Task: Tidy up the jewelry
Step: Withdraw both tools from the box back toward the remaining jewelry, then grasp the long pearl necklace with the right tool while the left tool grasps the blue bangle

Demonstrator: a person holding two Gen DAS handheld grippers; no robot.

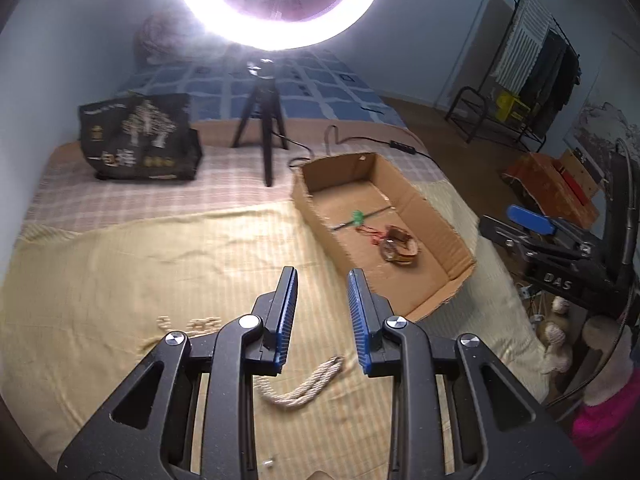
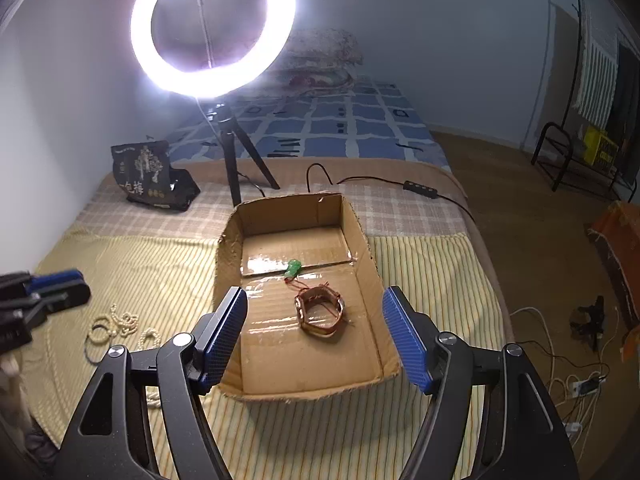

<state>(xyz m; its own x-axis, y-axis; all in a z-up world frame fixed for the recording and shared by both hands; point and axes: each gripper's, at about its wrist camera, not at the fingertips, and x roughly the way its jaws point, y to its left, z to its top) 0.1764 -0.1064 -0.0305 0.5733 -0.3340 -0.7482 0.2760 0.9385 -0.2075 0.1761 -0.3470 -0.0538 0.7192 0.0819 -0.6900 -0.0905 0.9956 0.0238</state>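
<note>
Left gripper [image 1: 322,280] jaws apart, empty, above a pearl strand [image 1: 304,386], right gripper [image 2: 314,300] spread wide over the cardboard box [image 2: 366,240], brown watch [image 2: 320,312] and green pendant [image 2: 293,269] between its fingers.

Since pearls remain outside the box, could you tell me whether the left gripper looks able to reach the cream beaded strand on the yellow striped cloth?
Probably yes: the left gripper is open directly above the cream beaded strand, and nothing lies between them.
</note>
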